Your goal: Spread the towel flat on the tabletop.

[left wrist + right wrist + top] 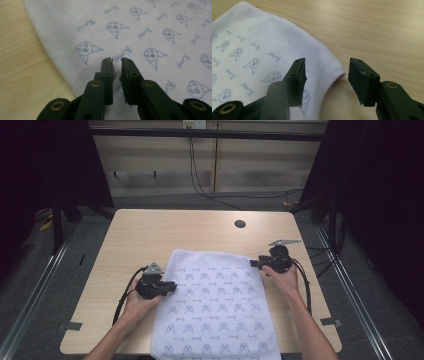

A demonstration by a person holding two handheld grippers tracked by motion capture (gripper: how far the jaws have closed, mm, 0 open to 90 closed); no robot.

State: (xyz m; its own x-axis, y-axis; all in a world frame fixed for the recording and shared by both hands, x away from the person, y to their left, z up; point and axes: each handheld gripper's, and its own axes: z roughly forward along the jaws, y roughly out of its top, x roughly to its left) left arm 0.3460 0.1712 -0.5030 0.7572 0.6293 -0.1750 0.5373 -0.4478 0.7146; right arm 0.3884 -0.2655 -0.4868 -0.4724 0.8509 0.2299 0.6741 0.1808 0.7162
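the left gripper (170, 287) is hovering over the left edge of the white printed towel (215, 305), its 2 jaws standing nearly closed with a thin gap and nothing pinched between them; in the left gripper view the towel (150, 32) is lying flat just beyond the fingertips (107, 61). the right gripper (254, 263) is sitting at the towel's far right corner, jaws spread wide and gripping nothing. in the right gripper view the hemmed corner (334, 75) is lying between the 2 fingers (298, 72), nearer the left one, with bare wooden table (374, 30) beyond the other.
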